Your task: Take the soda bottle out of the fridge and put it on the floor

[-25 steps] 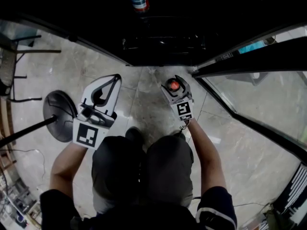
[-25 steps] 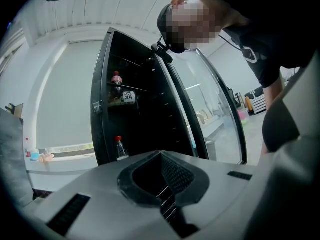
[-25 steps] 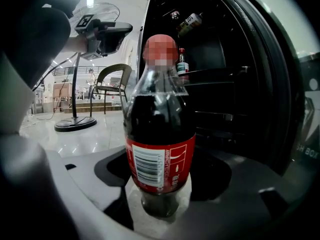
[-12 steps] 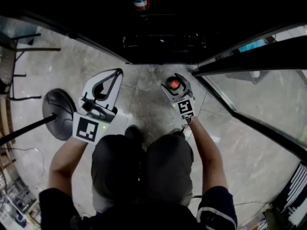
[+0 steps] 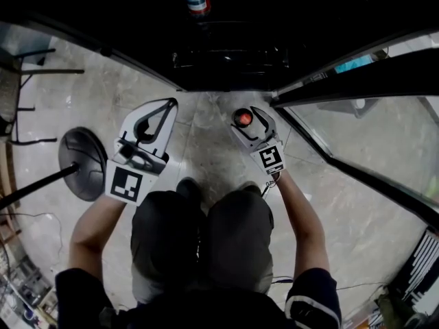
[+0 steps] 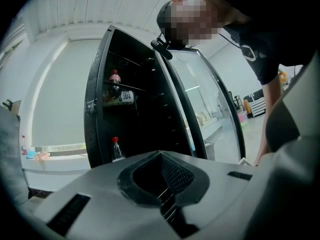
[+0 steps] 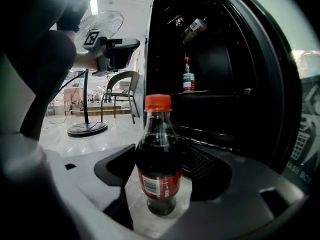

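The soda bottle [image 5: 243,118], dark cola with a red cap and red label, stands upright on the marble floor [image 5: 206,149] just in front of the open black fridge [image 5: 233,60]. My right gripper [image 5: 247,112] is shut on the soda bottle [image 7: 159,169], with one jaw on each side of its body. The bottle's base rests on the floor. My left gripper [image 5: 167,105] is held out to the left over the floor, shut and holding nothing. In the left gripper view its pads [image 6: 161,160] meet and it points up at the fridge [image 6: 135,109].
More bottles stand inside the fridge [image 7: 188,76] [image 6: 117,149]. Its glass door [image 5: 357,136] swings open on the right. A standing fan's round base [image 5: 84,163] and a chair [image 7: 120,91] sit on the left. The person's knees are just behind the grippers.
The right gripper's marker cube has swung a little to the right, and the bottle stays in place between the jaws. The left gripper has barely moved.
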{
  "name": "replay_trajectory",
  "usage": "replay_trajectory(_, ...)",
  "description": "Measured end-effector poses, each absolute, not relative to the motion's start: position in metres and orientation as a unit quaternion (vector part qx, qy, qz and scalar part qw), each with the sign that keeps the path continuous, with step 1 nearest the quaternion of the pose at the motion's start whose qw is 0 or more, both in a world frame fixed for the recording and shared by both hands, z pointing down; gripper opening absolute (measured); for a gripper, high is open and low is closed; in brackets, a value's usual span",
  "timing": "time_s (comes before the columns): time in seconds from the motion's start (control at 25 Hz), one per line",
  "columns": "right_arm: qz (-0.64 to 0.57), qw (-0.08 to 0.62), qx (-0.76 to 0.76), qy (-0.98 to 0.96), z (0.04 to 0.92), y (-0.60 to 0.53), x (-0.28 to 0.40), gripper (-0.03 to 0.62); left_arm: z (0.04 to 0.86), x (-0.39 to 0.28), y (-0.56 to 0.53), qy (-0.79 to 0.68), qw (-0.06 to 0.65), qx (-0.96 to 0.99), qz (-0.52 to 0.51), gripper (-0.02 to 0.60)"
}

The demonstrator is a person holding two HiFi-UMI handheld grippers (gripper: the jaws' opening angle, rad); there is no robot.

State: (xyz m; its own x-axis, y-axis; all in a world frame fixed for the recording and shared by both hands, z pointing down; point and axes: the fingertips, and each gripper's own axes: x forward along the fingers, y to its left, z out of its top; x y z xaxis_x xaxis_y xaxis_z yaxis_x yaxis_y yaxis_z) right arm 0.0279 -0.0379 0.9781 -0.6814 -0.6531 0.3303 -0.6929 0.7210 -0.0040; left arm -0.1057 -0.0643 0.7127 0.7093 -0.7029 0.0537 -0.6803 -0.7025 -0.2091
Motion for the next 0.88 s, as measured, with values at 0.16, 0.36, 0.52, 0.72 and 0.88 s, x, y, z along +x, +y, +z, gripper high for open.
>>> replay_trajectory(0.16,0.067,0.148,0.368,-0.915,0.958,-0.037,0.034,0.337,0.707,-0.104,-0.066,0.374,0.083,-0.922,-0.062,0.023)
replay_trajectory(0.36,0.062,0.135,0.369,-0.918,0.926,-0.04,0.033,0.334,0.697,-0.1,-0.066,0.372,0.076,-0.923,-0.061,0.023)
replay_trajectory(0.52,0.053,0.122,0.37,-0.919,0.888,-0.044,0.028,0.325,0.679,-0.099,-0.065,0.378,0.064,-0.922,-0.059,0.023)
replay_trajectory(0.72,0.053,0.104,0.363,-0.924,0.829,-0.052,0.019,0.324,0.643,-0.094,-0.064,0.379,0.066,-0.921,-0.064,0.023)
replay_trajectory(0.88,0.044,0.087,0.363,-0.927,0.781,-0.058,0.015,0.324,0.611,-0.088,-0.062,0.382,0.061,-0.92,-0.064,0.023)
